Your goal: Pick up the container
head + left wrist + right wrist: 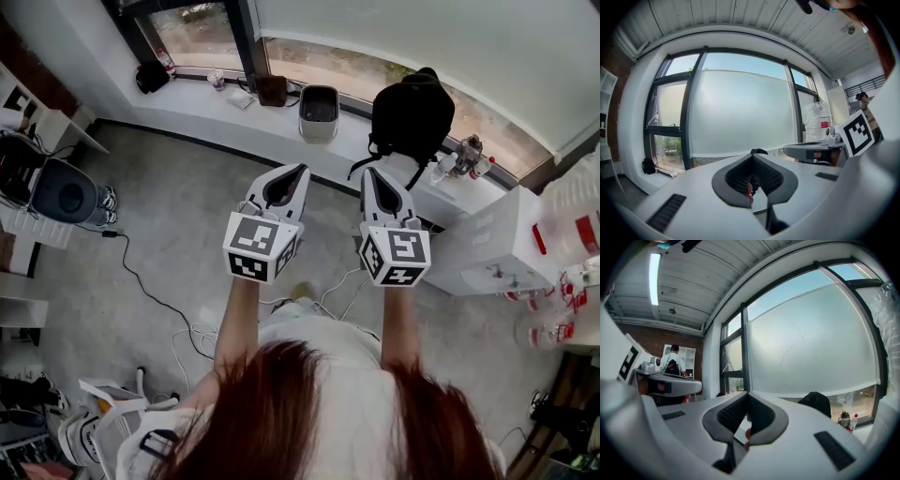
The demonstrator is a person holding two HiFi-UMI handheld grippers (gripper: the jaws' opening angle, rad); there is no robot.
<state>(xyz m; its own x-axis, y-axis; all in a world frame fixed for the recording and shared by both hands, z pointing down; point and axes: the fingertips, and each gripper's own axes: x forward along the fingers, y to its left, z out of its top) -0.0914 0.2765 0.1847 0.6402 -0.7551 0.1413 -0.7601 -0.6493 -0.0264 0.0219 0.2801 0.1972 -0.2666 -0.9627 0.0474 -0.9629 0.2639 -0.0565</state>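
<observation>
head view: looks steeply down from above the person, past left gripper [298,171] and right gripper [373,172] | gripper views: level, close along own jaws | shared: window [811,343], black backpack [412,112] on the ledge

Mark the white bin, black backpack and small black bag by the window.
white bin [319,129]: head view, front wall.
black backpack [412,117]: head view, middle of its body.
small black bag [150,77]: head view, its middle.

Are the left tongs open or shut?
Shut. In the left gripper view, the left tongs have their jaws meeting at the tips, with nothing held between them.
</observation>
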